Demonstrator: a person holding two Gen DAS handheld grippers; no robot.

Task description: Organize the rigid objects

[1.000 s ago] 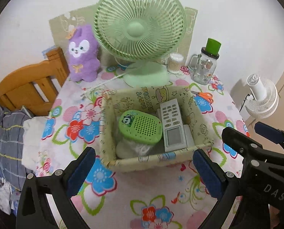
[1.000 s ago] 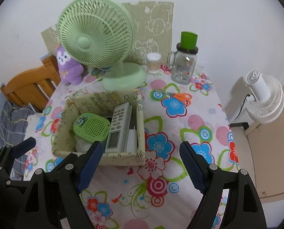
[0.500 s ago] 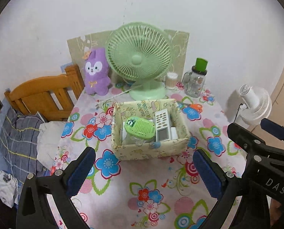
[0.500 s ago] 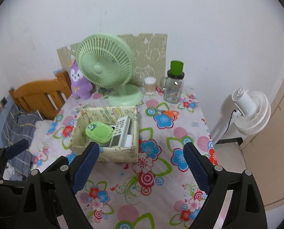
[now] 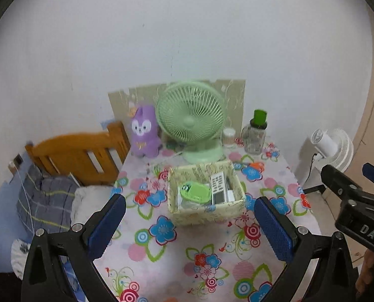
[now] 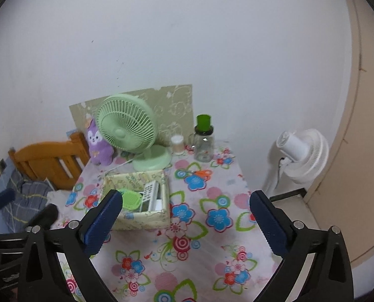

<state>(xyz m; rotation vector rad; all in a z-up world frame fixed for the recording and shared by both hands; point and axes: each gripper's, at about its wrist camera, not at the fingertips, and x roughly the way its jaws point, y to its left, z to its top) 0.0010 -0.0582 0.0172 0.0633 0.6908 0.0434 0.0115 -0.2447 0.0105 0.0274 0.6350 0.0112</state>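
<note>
Both grippers hang above the floral table [image 5: 161,259], clear of everything on it. The left gripper [image 5: 189,224] gapes wide and empty; the right gripper [image 6: 185,214], its jaws just opened further, holds nothing. At their twelve o'clock, a patterned box [image 5: 207,212] contains a green case [image 5: 195,192] and a white remote [image 5: 218,187].

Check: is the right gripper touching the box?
Apart. In the left wrist view, the right gripper hangs off the table's right edge, with bare tablecloth between it and the box. Its jaws have just been opening and hold nothing.
</note>
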